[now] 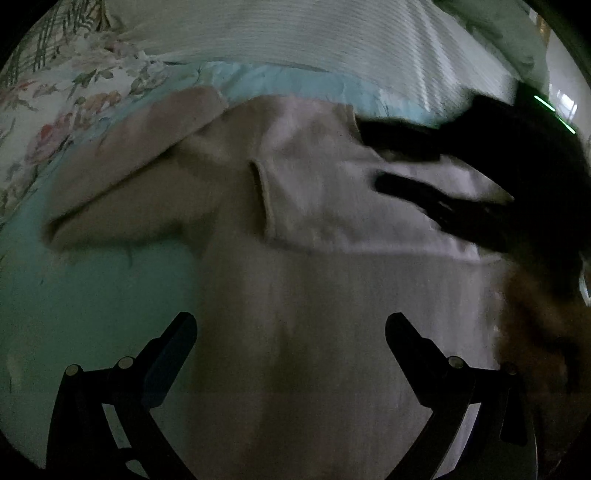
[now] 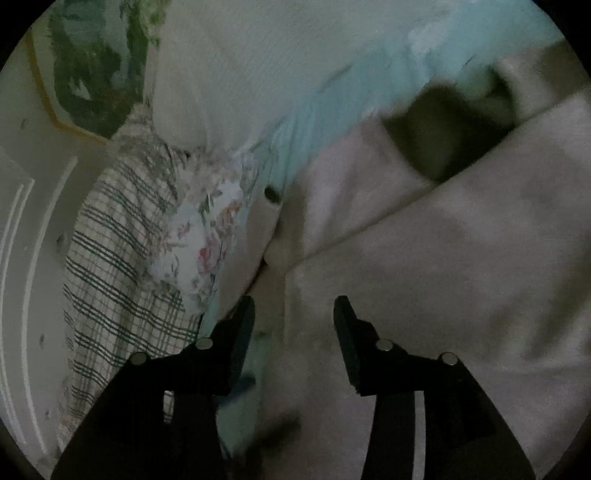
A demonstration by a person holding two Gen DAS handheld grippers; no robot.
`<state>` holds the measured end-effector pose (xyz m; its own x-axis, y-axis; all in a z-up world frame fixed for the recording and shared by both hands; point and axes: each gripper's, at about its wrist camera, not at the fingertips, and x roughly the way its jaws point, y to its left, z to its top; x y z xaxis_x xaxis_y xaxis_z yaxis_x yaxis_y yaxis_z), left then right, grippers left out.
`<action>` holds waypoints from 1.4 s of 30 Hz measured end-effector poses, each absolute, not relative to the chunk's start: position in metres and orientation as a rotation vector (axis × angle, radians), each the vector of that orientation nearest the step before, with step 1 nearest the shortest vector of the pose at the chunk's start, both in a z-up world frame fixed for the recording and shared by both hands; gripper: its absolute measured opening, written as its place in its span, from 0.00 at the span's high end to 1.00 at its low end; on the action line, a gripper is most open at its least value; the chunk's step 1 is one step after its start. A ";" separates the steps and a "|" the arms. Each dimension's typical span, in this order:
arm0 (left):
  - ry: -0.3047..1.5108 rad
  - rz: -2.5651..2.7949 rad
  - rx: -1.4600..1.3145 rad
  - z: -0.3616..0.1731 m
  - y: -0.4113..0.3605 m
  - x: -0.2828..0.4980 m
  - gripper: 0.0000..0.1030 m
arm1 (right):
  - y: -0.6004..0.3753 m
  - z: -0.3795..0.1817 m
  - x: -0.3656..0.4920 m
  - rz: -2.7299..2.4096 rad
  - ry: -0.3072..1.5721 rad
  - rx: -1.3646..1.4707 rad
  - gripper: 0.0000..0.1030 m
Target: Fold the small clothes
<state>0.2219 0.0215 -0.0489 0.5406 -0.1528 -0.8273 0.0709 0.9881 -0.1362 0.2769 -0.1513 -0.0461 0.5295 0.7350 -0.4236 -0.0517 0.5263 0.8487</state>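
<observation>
A pale pink long-sleeved top [image 1: 314,229] lies spread on a light blue bedsheet [image 1: 92,288]. One sleeve [image 1: 122,177] stretches out to the left. My left gripper [image 1: 291,325] is open and empty just above the top's lower body. My right gripper [image 1: 413,173] shows as a dark blurred shape over the top's right side. In the right wrist view the right gripper [image 2: 293,310] is open, its fingers apart over the garment's edge [image 2: 269,229], with a folded part of the top [image 2: 461,258] to the right.
A floral quilt [image 1: 48,107] and a white ribbed blanket [image 1: 295,33] lie behind the top. A green-checked cloth [image 2: 114,277] hangs at the bed's side by a white panelled door [image 2: 22,258].
</observation>
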 end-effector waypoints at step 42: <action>0.901 0.002 -0.071 -0.051 0.076 0.318 0.98 | -0.373 -0.082 0.255 0.011 0.928 0.623 0.92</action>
<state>0.3176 0.0757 -0.0506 0.6211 -0.0283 -0.7832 -0.0317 0.9976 -0.0612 0.2554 -0.3728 -0.0819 0.6127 0.2692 -0.7431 0.2508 0.8254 0.5058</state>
